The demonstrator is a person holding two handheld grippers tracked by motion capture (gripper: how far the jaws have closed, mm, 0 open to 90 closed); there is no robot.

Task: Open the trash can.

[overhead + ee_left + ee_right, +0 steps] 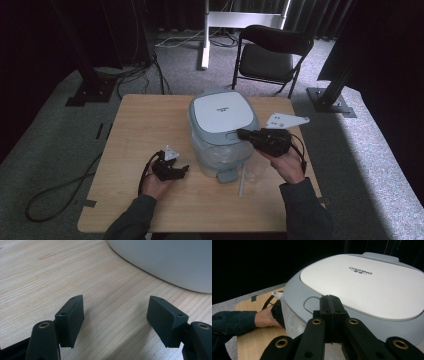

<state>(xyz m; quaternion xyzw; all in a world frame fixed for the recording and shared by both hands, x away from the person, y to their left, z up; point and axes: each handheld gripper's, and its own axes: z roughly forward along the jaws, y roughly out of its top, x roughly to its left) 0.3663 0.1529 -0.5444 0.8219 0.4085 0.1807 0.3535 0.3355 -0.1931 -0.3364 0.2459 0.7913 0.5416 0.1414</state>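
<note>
Taking the bin [223,131] as our landmark, it stands near the middle of the bench [135,125], a pale grey body with a white lid [372,287] and a clear liner bunched under the rim. To the bin's left, our left gripper [174,171] rests low over the bare wood, its jaws spread wide with nothing between them; in the left gripper view the bin's curved white wall [170,262] sits just beyond the tips, near but not touched. At the bin's front edge, our right gripper [243,133] has its jaws pressed together, and in the right gripper view the closed tips [331,305] lie right at the oval release tab [312,305] on the grey rim. We judge the step in hand to be pressing that tab to pop the lid open. We cannot tell whether the tips already bear on it. The next move likely calls for a firm push straight into the tab, with the left gripper ready to steady the bin's side if it slides.
</note>
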